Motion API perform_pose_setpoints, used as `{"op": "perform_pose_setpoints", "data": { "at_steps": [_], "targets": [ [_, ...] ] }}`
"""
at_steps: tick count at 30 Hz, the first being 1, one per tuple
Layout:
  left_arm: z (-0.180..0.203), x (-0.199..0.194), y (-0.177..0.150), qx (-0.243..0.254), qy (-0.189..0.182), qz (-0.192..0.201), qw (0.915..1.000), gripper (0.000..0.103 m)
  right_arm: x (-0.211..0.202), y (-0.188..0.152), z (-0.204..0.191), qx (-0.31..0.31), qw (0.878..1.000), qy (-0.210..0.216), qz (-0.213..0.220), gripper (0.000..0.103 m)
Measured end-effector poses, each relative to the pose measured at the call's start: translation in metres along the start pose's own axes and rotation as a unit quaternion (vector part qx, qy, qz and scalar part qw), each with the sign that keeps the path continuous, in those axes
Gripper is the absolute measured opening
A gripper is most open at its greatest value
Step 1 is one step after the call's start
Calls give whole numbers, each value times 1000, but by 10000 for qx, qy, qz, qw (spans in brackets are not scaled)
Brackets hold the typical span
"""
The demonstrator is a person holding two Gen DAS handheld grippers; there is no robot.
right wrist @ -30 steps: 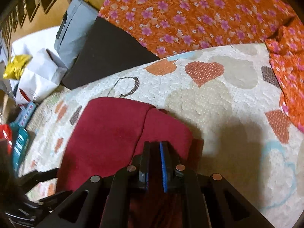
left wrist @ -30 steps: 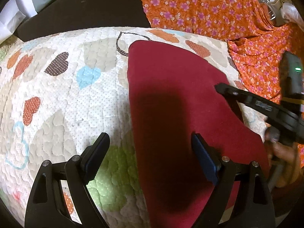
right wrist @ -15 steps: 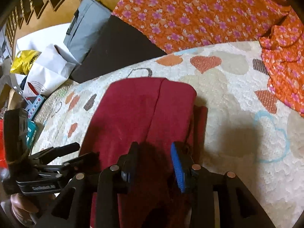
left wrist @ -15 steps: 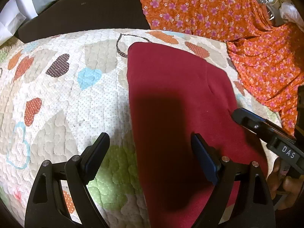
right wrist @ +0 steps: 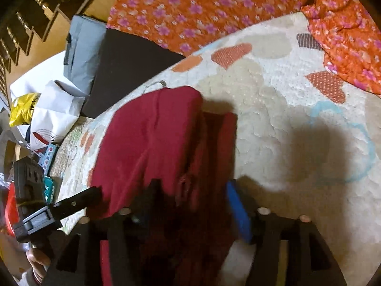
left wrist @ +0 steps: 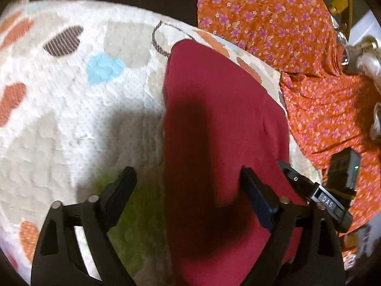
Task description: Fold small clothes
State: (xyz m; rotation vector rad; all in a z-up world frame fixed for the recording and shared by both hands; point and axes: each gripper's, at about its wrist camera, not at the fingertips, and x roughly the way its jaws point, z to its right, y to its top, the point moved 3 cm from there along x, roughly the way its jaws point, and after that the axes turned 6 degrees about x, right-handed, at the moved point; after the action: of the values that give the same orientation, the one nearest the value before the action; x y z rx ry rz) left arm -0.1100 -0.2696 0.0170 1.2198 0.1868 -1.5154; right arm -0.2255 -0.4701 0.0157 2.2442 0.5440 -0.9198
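A dark red garment lies folded lengthwise on a quilt with heart patches. It also shows in the right wrist view, with a narrower layer sticking out on its right side. My left gripper is open and empty, its jaws straddling the garment's left edge near its near end. My right gripper is open and empty, low over the garment's near right part. The right gripper shows at the garment's right edge in the left wrist view.
Orange floral cloth lies beyond and to the right of the quilt. A black panel, a grey bag and white and yellow bags lie off the quilt's far left edge.
My right gripper has opened from shut, letting go of the red fold, which now lies on the garment. My left gripper has stayed open and shifted forward over the quilt.
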Motion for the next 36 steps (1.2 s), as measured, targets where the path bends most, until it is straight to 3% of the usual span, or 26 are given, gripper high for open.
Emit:
{"op": "perform_pose_setpoints", "data": {
  "at_steps": [3,5,6,7,8,11,17,20,22,25,29,31,34,36],
  "targets": [
    [3,5,1,42,35,117,9999,96,10,3,8,457,9981,407,-57,71],
    [9,7,0,265,97,114,9995,96,14,2,1,417,9973,605,-32,71],
    [13,8,-1,409,71,59,9991,93,16,0,-3,376,9970,662,-95,67],
    [18,8,-3,530,-29,5,9986,77,16,-2,-8,319,9974,646,-91,61],
    [22,5,-4,574,-99,-16,9983,71,13,-4,-14,231,9977,636,-30,58],
    [26,-9,-5,720,2,56,9974,63,2,-5,-26,52,9983,585,27,44],
    [0,-67,-15,365,150,75,9992,63,-18,-32,-81,-402,9953,861,-208,42],
    [-28,-93,-31,137,523,81,9985,63,-13,-53,-107,-650,9919,1025,-381,41],
    [-45,-97,-41,84,861,-32,9962,63,4,-64,-120,-729,9912,957,-551,42],
    [-60,-111,-50,125,1368,121,9904,63,18,-69,-125,-935,9922,322,-762,44],
    [-57,-130,-50,192,1446,478,9882,63,-20,-56,-129,-895,9944,480,-292,44],
    [-50,-128,-48,241,1379,496,9889,63,-30,-53,-147,-1272,9902,547,-190,39],
    [-36,-114,-44,463,1559,421,9858,63,-17,-57,-181,-2040,9777,392,-292,30],
    [-28,-105,-42,610,1638,378,9839,63,-1,-59,-190,-2450,9691,57,-281,25]
  ]
}}
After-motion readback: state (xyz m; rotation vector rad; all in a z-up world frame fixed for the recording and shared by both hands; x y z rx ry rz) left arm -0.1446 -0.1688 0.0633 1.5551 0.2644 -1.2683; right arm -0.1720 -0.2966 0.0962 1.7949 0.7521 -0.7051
